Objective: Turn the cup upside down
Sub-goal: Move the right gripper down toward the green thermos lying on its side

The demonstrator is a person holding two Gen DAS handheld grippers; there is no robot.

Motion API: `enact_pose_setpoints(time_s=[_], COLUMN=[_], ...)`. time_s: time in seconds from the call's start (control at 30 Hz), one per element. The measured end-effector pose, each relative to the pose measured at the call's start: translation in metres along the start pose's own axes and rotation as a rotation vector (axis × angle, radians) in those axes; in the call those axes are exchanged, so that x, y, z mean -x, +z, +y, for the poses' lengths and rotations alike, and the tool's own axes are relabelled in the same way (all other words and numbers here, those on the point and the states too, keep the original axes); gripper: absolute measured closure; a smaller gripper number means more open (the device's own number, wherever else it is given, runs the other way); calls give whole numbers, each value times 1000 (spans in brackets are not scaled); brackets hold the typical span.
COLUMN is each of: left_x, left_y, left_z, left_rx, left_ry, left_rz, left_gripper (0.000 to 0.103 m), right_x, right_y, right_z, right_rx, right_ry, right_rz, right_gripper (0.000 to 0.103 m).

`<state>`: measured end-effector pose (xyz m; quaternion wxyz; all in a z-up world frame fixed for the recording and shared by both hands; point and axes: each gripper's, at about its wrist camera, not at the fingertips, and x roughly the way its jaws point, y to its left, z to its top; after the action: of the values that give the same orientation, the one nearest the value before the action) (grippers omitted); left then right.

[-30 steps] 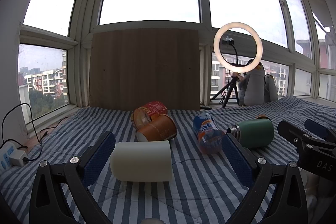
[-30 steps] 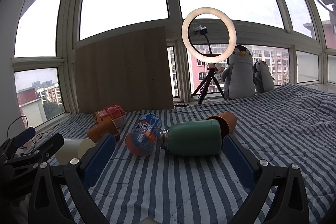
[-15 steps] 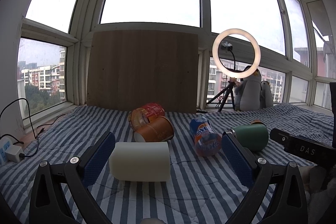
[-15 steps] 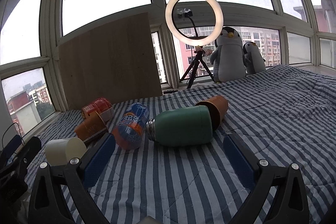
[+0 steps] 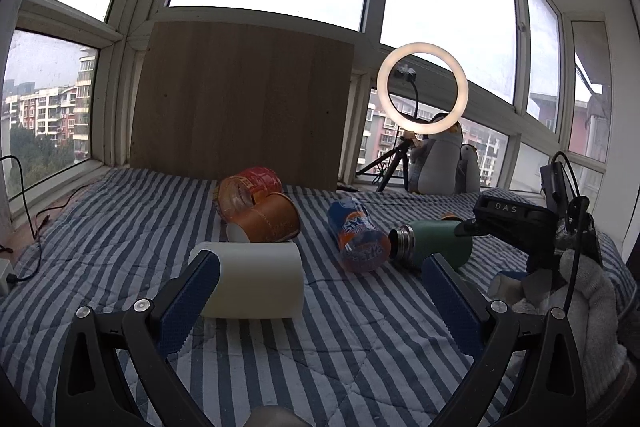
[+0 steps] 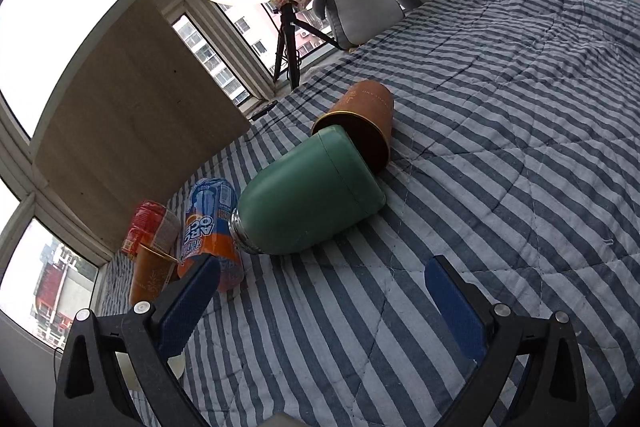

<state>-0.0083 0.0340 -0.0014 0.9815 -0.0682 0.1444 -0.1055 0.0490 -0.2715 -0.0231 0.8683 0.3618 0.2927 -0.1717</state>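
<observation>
Left wrist view: left gripper [image 5: 320, 291] spread wide, nothing between the fingers, low over the striped quilt [image 5: 100, 227]. White cup [image 5: 256, 281] lies on its side at about 11 o'clock from the gripper's midpoint, just past the left fingertip; likely the flip target, since the fingers line up toward it. Orange paper cup [image 5: 266, 219] lies tipped just behind it at 12, against a red jar [image 5: 248, 187]. Blue-orange soda bottle [image 5: 358, 235] and green flask [image 5: 434, 239] lie at 1 to 2 o'clock, flask uncapped; contents can't be told. Right gripper [image 6: 322, 291] also spread and empty, tilted, aimed near the flask; a brown cup [image 6: 366, 107] lies beyond it at 12, flask base at its mouth.
</observation>
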Motion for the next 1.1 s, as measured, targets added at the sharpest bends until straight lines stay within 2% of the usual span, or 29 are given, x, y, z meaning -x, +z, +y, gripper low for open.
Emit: enact_pose_setpoints(time_s=[0.13, 0.37, 0.5, 0.6, 0.8, 1.1], left_x=[9, 16, 7, 1, 6, 12], left_y=[4, 12, 12, 11, 9, 7], left_z=[17, 46, 58, 61, 56, 61], left_rx=[9, 37, 67, 73, 60, 99], left_ry=[8, 51, 42, 25, 15, -1], left_rz=[-5, -22, 13, 35, -1, -31], left_gripper=[0, 0, 0, 0, 0, 0], right_x=[-13, -30, -43, -52, -77, -103], right_y=[8, 19, 26, 34, 43, 52], right_z=[-4, 2, 5, 6, 2, 1], right_rx=[-102, -173, -232, -262, -341, -416], right_ry=[-11, -67, -99, -120, -158, -146], right_rz=[34, 57, 66, 78, 132, 161], right_gripper=[2, 2, 2, 2, 2, 2])
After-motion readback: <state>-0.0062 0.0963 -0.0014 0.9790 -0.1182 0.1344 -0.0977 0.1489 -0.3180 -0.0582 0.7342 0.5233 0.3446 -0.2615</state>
